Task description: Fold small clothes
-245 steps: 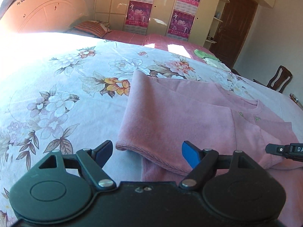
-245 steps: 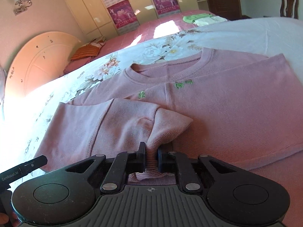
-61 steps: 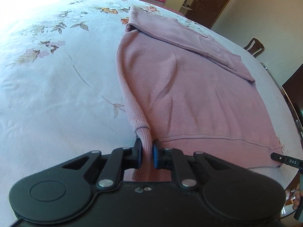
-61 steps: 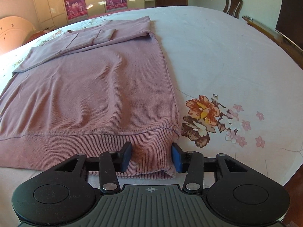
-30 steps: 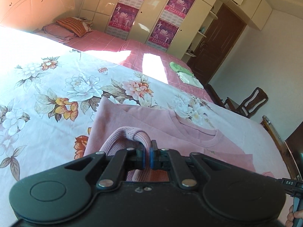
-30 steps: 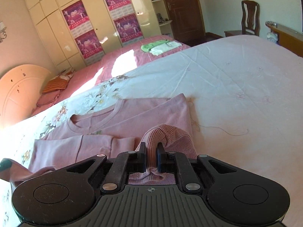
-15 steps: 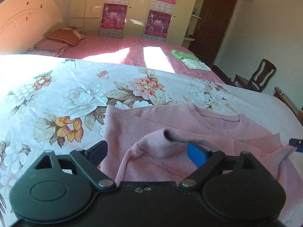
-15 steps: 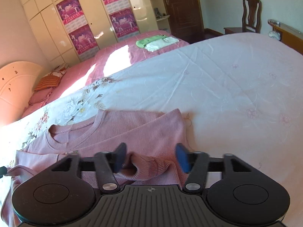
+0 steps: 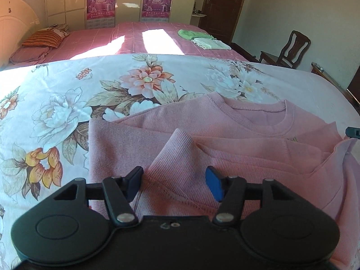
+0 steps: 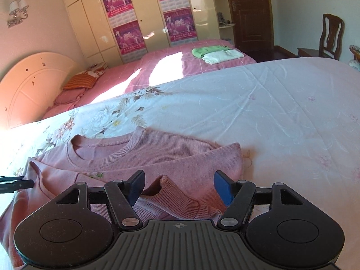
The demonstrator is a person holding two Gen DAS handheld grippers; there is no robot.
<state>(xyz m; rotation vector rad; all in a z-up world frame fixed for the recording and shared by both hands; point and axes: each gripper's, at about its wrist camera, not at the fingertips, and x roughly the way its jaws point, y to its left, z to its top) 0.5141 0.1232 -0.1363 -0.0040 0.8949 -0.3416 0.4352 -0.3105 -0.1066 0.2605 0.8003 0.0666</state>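
A pink knit sweater [image 9: 247, 157] lies on the floral bedspread [image 9: 67, 112], its ribbed hem folded up toward the collar [image 9: 265, 121]. My left gripper [image 9: 174, 183] is open, its fingers either side of the released left hem corner. In the right wrist view the same sweater [image 10: 168, 155] lies folded. My right gripper [image 10: 178, 187] is open over the released right hem corner [image 10: 171, 191], which stands up loosely between the fingers. The tip of the other gripper shows at the edge of each view.
A second bed with a pink cover [image 10: 171, 67] stands behind, with folded green and white clothes [image 10: 216, 54] and pillows [image 10: 78, 83] on it. Wardrobes with posters [image 10: 144, 20], a door [image 10: 249, 11] and a wooden chair [image 10: 330, 38] lie beyond. The bedspread extends right [image 10: 292, 117].
Both grippers carried the hem up to the collar and opened, letting the hem corners drop onto the sweater. Since half a second ago they have stayed open and shifted slightly.
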